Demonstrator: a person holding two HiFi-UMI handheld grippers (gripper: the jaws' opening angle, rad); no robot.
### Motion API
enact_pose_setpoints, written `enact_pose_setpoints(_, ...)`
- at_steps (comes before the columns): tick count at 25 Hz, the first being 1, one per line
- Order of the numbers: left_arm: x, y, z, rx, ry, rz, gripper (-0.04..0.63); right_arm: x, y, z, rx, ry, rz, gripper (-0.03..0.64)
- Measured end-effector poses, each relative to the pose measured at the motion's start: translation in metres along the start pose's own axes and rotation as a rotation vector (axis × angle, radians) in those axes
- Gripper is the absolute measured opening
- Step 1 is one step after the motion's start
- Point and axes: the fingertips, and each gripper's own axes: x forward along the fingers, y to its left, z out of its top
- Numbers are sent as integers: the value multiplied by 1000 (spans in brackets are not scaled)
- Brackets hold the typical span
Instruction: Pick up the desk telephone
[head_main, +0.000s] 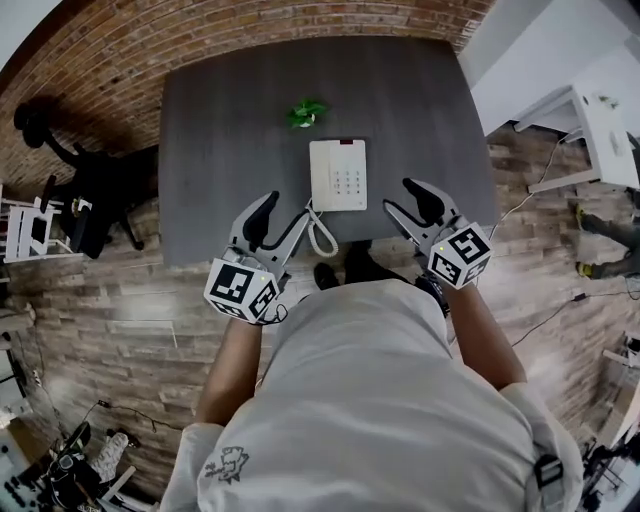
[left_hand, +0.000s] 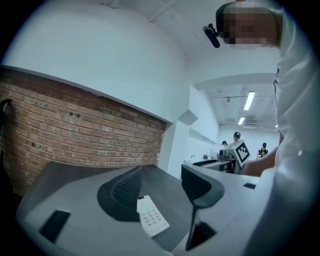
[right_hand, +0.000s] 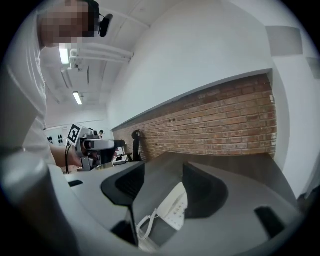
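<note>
Though likely light, the telephone looks like rigid, slick plastic: clamp its long sides. Your left gripper and right gripper are spread, empty.

A dark grey table is standing up against a red brick wall — above the brick, a plain white wall is rising to the ceiling. Wood-plank flooring is running underneath. A black office chair is sitting left of the table, with a white desk well off to its right. Long ceiling lights are glowing in the room beyond.
</note>
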Motion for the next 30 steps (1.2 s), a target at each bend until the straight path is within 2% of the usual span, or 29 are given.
enact_pose_setpoints(6, 10, 7, -23, -23, 67, -15, 262, 12, -12, -32, 48, 53, 1, 227)
enact_pose_setpoints(11, 21, 18, -43, -32, 120, -27, 262, 32, -29, -69, 53, 136, 3, 215)
enact_pose_setpoints(15, 36, 27, -62, -33, 168, -45, 262, 46, -44, -91, 109, 180, 6, 212)
enact_pose_setpoints(21, 66, 44, -115, -64, 297, -73, 262, 69, -64, -138, 227, 283, 33, 206)
enact_pose_setpoints(26, 87, 49, -165, -85, 445, -143, 264, 82, -89, -171, 279, 357, 30, 195)
enact_pose_setpoints(30, 101, 66, -194, -140, 497, -118, 265, 89, -99, -198, 332, 416, 48, 186)
